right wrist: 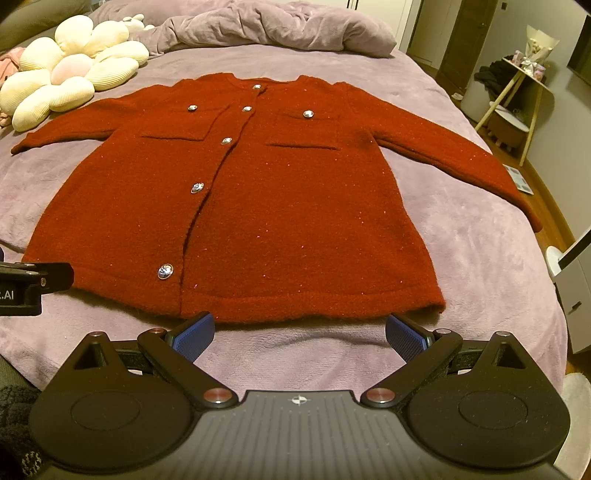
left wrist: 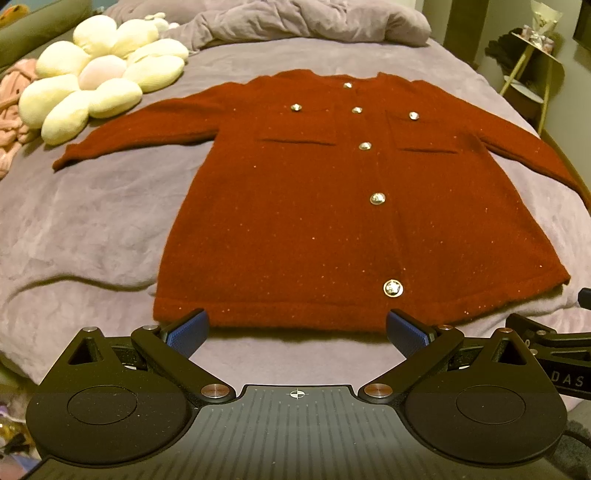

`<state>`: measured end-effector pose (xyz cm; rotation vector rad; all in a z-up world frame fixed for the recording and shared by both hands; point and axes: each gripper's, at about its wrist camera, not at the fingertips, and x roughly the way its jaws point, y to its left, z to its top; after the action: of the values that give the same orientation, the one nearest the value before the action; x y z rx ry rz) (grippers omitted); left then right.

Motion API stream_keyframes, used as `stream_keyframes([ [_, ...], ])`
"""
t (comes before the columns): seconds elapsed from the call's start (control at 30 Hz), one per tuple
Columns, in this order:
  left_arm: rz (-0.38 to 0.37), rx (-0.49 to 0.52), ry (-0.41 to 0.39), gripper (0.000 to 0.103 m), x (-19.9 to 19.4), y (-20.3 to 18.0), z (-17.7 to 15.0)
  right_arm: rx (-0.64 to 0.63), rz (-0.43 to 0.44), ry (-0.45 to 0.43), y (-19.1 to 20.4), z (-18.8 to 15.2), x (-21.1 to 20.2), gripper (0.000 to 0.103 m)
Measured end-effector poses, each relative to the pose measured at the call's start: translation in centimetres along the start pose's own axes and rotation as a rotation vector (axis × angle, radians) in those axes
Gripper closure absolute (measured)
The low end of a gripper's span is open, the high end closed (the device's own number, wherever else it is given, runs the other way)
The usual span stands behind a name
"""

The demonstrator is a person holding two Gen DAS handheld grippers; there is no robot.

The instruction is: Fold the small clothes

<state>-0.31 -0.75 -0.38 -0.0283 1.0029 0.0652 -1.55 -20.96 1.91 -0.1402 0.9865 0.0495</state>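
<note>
We are looking across a bed covered by a lilac blanket [left wrist: 92,221], with a rumpled duvet [left wrist: 295,22] of the same colour lying bunched at the far end. Spread flat on the blanket, front side up and buttoned, is lying a small red cardigan [left wrist: 295,221] (both sleeves are stretching out to the sides, the hem is facing us). Beyond its sleeve on our left, a cream flower-shaped cushion [left wrist: 99,77] is resting on the blanket, well apart from the hem. Off the bed to the right, a small side table [right wrist: 524,85] is standing on light wooden legs.

We are holding the left gripper [left wrist: 295,330] just short of the hem, its blue pads [left wrist: 186,332] spread wide and gripping nothing; the hem is lying just beyond the tips. The right gripper [right wrist: 299,334] is hovering likewise near the hem, fingers wide apart and holding nothing. A row of silver buttons [left wrist: 377,198] is running down the cardigan's front.
</note>
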Motion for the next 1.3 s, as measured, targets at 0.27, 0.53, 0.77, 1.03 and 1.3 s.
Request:
stream_keyframes([
  [0.27, 0.002, -0.001, 0.002, 0.000, 0.08, -0.02, -0.09, -0.002, 0.000, -0.005, 0.21, -0.08, -0.02, 0.004],
  [0.53, 0.004, -0.006, 0.002, 0.000, 0.02, 0.25, -0.36, -0.003, 0.000, -0.010, 0.27, -0.06, -0.09, 0.004],
  [0.77, 0.003, -0.005, 0.003, 0.000, 0.07, 0.39, -0.34, -0.002, 0.000, -0.011, 0.28, -0.07, -0.09, 0.004],
  [1.03, 0.007, -0.003, 0.005, 0.000, 0.05, 0.38, -0.41, 0.006, -0.001, -0.012, 0.21, -0.03, -0.09, 0.004],
  [1.3, 0.008, -0.004, 0.008, 0.000, 0.10, 0.31, -0.41, 0.009, 0.000, -0.014, 0.15, -0.01, -0.08, 0.004],
])
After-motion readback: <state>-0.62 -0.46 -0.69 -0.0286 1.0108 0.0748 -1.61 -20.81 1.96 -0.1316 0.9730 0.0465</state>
